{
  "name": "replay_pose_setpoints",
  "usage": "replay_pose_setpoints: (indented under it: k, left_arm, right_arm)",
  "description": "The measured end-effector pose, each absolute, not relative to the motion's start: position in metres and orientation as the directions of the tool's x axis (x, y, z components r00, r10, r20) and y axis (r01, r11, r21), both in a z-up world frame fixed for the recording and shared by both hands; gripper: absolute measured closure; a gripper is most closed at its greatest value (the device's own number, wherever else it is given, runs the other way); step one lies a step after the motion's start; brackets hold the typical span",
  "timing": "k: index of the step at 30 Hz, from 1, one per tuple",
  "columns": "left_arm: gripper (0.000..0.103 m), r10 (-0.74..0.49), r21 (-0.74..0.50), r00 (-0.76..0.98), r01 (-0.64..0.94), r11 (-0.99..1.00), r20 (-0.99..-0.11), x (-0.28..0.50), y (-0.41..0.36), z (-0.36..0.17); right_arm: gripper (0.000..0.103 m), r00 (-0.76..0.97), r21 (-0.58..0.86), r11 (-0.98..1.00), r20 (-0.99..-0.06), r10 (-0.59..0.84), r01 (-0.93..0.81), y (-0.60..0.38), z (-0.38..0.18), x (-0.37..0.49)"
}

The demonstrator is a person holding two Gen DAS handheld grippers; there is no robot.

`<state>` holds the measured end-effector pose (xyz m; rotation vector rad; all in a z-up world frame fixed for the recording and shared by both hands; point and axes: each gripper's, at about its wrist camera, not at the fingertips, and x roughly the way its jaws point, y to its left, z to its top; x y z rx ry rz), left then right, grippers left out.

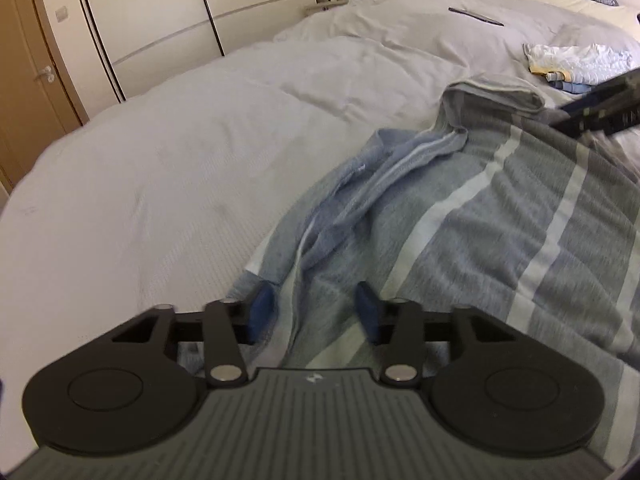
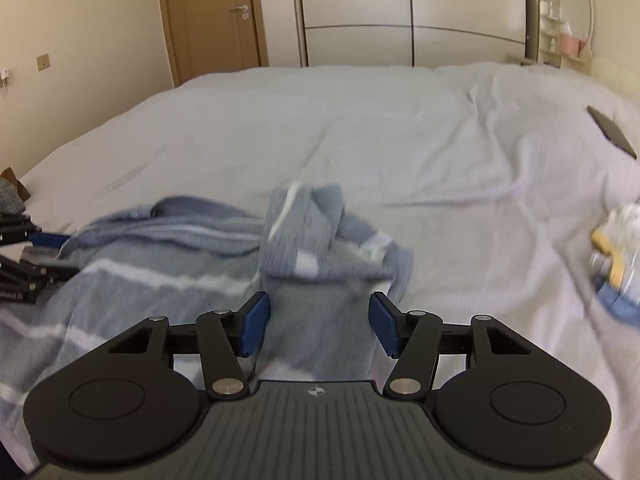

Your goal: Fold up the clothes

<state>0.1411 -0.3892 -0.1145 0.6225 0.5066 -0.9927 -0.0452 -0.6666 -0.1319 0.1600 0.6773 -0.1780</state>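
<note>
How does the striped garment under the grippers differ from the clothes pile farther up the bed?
The striped garment is one big grey-blue piece, spread out and rumpled; the clothes pile is small, stacked, white, yellow and blue. The garment lies under both open grippers, left and right; the pile lies apart. Both rest on the bed.

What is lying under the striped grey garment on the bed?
The striped garment lies on the pale bed cover, which shows all around it. Whatever else may be beneath the cloth is covered.

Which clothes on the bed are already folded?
The small stack of white, yellow and blue pieces lying farther up the bed; the striped grey-blue garment under both claws lies rumpled, sleeve bunched.
</note>
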Motion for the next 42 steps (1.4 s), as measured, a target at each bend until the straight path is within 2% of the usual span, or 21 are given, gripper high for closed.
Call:
replay_pose_setpoints:
  k: [1, 2, 4, 5, 11, 14, 17, 20, 22, 24, 26, 27, 29, 33, 34, 36, 37, 40, 42]
  left_arm:
    - [0.082, -0.609, 0.264, 0.466, 0.88, 0.395, -0.642, 0.138, -0.389, -0.111]
    - [0.087, -0.611, 0.279, 0.469, 0.88, 0.384, -0.638, 0.134, -0.389, -0.107]
    - [0.101, -0.618, 0.286, 0.46, 0.886, 0.365, -0.638, 0.13, -0.384, -0.101]
    - [0.103, -0.624, 0.278, 0.449, 0.892, 0.357, -0.639, 0.128, -0.382, -0.099]
    - [0.103, -0.654, 0.265, 0.423, 0.905, 0.332, -0.627, 0.101, -0.362, -0.09]
    - [0.096, -0.678, 0.241, 0.394, 0.918, 0.314, -0.621, 0.088, -0.358, -0.089]
    - [0.064, -0.698, 0.239, 0.377, 0.926, 0.292, -0.608, 0.079, -0.362, -0.089]
    - [0.06, -0.696, 0.247, 0.366, 0.931, 0.269, -0.618, 0.081, -0.377, -0.094]
    - [0.059, -0.678, 0.26, 0.374, 0.927, 0.269, -0.633, 0.087, -0.388, -0.099]
    - [0.057, -0.662, 0.272, 0.378, 0.926, 0.263, -0.647, 0.092, -0.396, -0.105]
    - [0.055, -0.647, 0.282, 0.379, 0.925, 0.254, -0.661, 0.098, -0.403, -0.111]
    - [0.07, -0.643, 0.279, 0.367, 0.93, 0.24, -0.672, 0.099, -0.407, -0.114]
    - [0.1, -0.641, 0.254, 0.319, 0.947, 0.195, -0.698, 0.098, -0.411, -0.119]
    - [0.103, -0.661, 0.286, 0.324, 0.943, 0.169, -0.677, 0.083, -0.403, -0.112]
    - [0.103, -0.672, 0.269, 0.314, 0.947, 0.174, -0.671, 0.081, -0.397, -0.106]
    - [0.103, -0.69, 0.245, 0.294, 0.954, 0.172, -0.661, 0.078, -0.383, -0.096]
    - [0.103, -0.697, 0.232, 0.28, 0.959, 0.165, -0.66, 0.075, -0.375, -0.09]
    - [0.103, -0.714, 0.193, 0.238, 0.97, 0.146, -0.658, 0.069, -0.351, -0.073]
    - [0.098, -0.72, 0.182, 0.238, 0.971, 0.156, -0.653, 0.068, -0.341, -0.063]
  right_arm:
    - [0.06, 0.763, 0.082, 0.974, -0.637, -0.111, 0.21, -0.663, -0.133, -0.046]
    - [0.079, 0.765, 0.076, 0.976, -0.634, -0.111, 0.205, -0.66, -0.133, -0.047]
    - [0.094, 0.77, 0.071, 0.978, -0.628, -0.11, 0.198, -0.657, -0.132, -0.046]
    - [0.096, 0.773, 0.07, 0.977, -0.625, -0.113, 0.199, -0.655, -0.131, -0.047]
    - [0.098, 0.807, 0.044, 0.977, -0.572, -0.148, 0.21, -0.645, -0.102, -0.086]
    - [0.098, 0.812, 0.047, 0.972, -0.56, -0.165, 0.23, -0.64, -0.093, -0.121]
    - [0.098, 0.793, 0.059, 0.97, -0.589, -0.157, 0.236, -0.634, -0.101, -0.15]
    - [0.098, 0.748, 0.055, 0.97, -0.647, -0.147, 0.238, -0.628, -0.117, -0.169]
    - [0.097, 0.742, 0.062, 0.963, -0.65, -0.161, 0.262, -0.627, -0.123, -0.177]
    - [0.091, 0.759, 0.079, 0.954, -0.627, -0.177, 0.289, -0.63, -0.119, -0.181]
    - [0.072, 0.789, 0.08, 0.952, -0.583, -0.195, 0.294, -0.631, -0.109, -0.18]
    - [0.068, 0.803, 0.078, 0.953, -0.562, -0.2, 0.293, -0.632, -0.104, -0.178]
    - [0.051, 0.824, 0.063, 0.959, -0.529, -0.201, 0.275, -0.634, -0.098, -0.166]
    - [0.048, 0.823, 0.016, 0.972, -0.536, -0.191, 0.236, -0.64, -0.1, -0.13]
    - [0.049, 0.817, 0.011, 0.974, -0.547, -0.183, 0.226, -0.642, -0.104, -0.121]
    - [0.079, 0.798, 0.011, 0.977, -0.579, -0.166, 0.211, -0.644, -0.111, -0.107]
    - [0.098, 0.792, 0.013, 0.98, -0.591, -0.153, 0.199, -0.642, -0.112, -0.105]
    - [0.099, 0.798, 0.014, 0.992, -0.596, -0.09, 0.123, -0.626, -0.108, -0.119]
    - [0.099, 0.789, 0.01, 0.998, -0.613, -0.047, 0.067, -0.614, -0.105, -0.135]
